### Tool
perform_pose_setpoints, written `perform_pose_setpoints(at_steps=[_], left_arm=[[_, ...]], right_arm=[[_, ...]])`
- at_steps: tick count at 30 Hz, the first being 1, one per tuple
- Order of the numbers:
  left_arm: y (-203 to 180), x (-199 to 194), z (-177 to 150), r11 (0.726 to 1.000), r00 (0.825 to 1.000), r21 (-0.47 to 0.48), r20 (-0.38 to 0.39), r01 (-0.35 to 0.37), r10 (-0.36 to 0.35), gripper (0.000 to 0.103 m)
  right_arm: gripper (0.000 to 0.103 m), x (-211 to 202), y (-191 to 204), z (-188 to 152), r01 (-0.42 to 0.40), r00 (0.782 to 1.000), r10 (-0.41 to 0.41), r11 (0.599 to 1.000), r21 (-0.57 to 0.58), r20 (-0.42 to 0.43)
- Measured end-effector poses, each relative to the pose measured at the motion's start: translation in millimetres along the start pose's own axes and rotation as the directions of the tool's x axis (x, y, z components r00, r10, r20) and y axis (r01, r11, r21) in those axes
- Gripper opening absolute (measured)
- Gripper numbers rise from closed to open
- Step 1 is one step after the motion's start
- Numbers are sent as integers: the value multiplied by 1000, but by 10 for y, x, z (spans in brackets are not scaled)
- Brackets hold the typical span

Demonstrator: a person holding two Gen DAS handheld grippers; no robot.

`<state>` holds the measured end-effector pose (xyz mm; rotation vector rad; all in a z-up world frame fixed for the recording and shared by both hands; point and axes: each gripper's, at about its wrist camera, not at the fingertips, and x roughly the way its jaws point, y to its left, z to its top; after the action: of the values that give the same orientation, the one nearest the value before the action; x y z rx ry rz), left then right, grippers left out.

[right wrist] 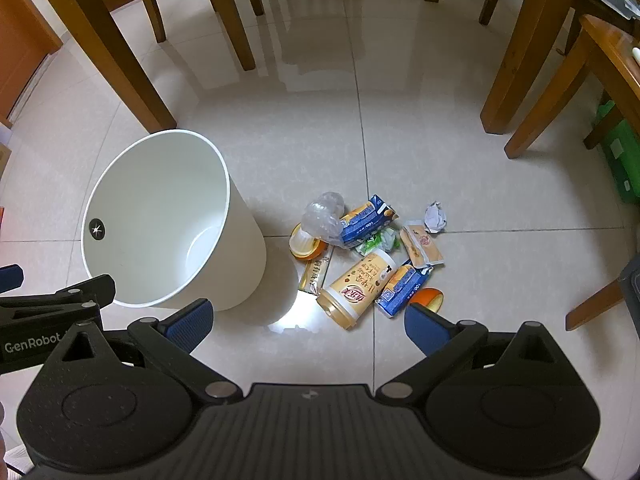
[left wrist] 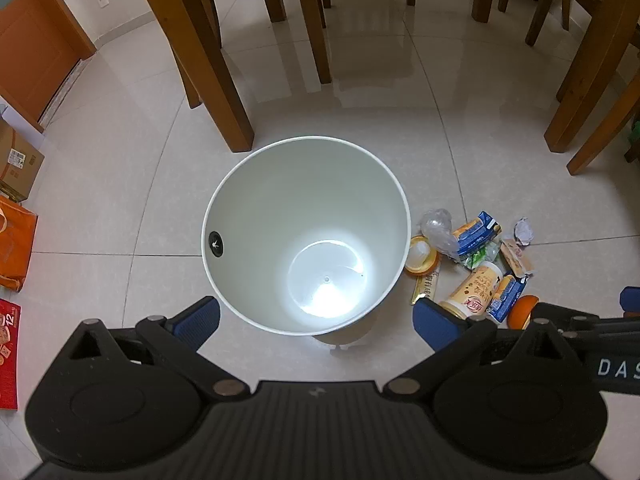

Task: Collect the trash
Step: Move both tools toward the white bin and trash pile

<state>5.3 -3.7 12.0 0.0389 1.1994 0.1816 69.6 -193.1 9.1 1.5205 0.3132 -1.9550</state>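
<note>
The left gripper hangs over the white bin, jaws spread, holding nothing; the bin looks empty. The right gripper, likewise spread, hovers near the trash pile right of the bin.

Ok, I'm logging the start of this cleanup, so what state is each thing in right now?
White bin: upright, empty.
Milk tea cup: lying on its side on the floor.
Blue carton: flattened, beside the cup.
Clear plastic bag: crumpled.
Paper ball: crumpled, apart from the pile.
Left gripper: open, empty.
Right gripper: open, empty.
</note>
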Motion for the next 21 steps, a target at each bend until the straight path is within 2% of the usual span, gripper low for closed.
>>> perform_pose_setpoints(at_steps=[9, 21], left_arm=[[-7, 27, -6, 1000, 1000, 13, 8, -6, 6, 102], [-22, 56, 13, 1000, 999, 18, 27, 24, -25, 102]], right_arm=[[103, 6, 14, 6, -12, 1000, 12, 998, -61, -1], [103, 51, -10, 25, -36, 999, 36, 989, -144, 0]])
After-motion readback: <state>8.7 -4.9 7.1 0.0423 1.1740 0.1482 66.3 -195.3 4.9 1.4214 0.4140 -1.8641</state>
